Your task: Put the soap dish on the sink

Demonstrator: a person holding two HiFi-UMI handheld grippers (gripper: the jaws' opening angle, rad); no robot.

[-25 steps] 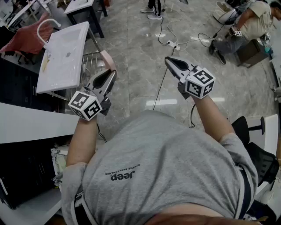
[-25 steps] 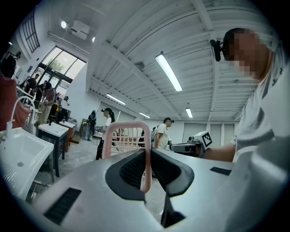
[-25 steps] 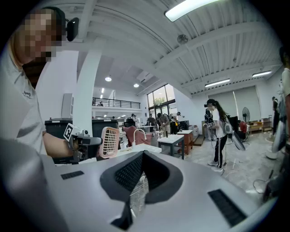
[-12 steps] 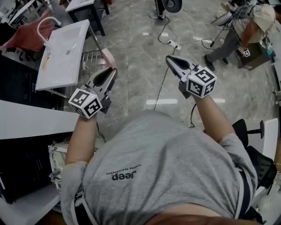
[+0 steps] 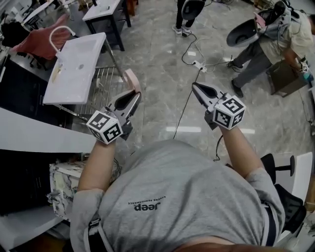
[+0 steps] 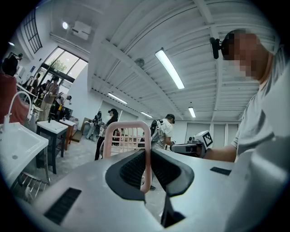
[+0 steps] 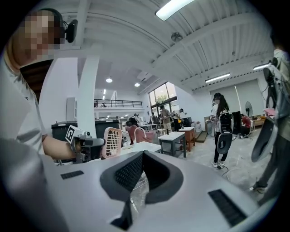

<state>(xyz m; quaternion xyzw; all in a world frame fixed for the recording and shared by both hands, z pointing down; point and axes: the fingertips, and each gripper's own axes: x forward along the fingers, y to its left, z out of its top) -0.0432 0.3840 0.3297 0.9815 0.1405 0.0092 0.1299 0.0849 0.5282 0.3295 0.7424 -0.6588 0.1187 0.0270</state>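
A pink slatted soap dish (image 5: pixel 132 79) stands on edge in my left gripper (image 5: pixel 135 94), which is shut on its rim. In the left gripper view the soap dish (image 6: pixel 127 125) rises between the pads. The white sink (image 5: pixel 74 66) with its curved faucet (image 5: pixel 57 32) lies ahead and to the left of the dish, on a wire rack. The sink (image 6: pixel 18 145) shows low at the left of that view. My right gripper (image 5: pixel 195 86) is held level to the right, shut with nothing in it. The right gripper view shows its jaw tips (image 7: pixel 141 156) meeting, with the soap dish (image 7: pixel 112 141) off to the left.
A metal wire rack (image 5: pixel 101 88) carries the sink. A white counter (image 5: pixel 34 135) lies at the left. A dark-legged table (image 5: pixel 106 15) stands behind the sink. A cable and power strip (image 5: pixel 199 64) cross the grey floor. A person (image 5: pixel 275 44) bends at the upper right.
Both grippers have moved forward together with the person, and the sink sits a little closer. The left gripper keeps hold of the soap dish. The person at the right has stood up.
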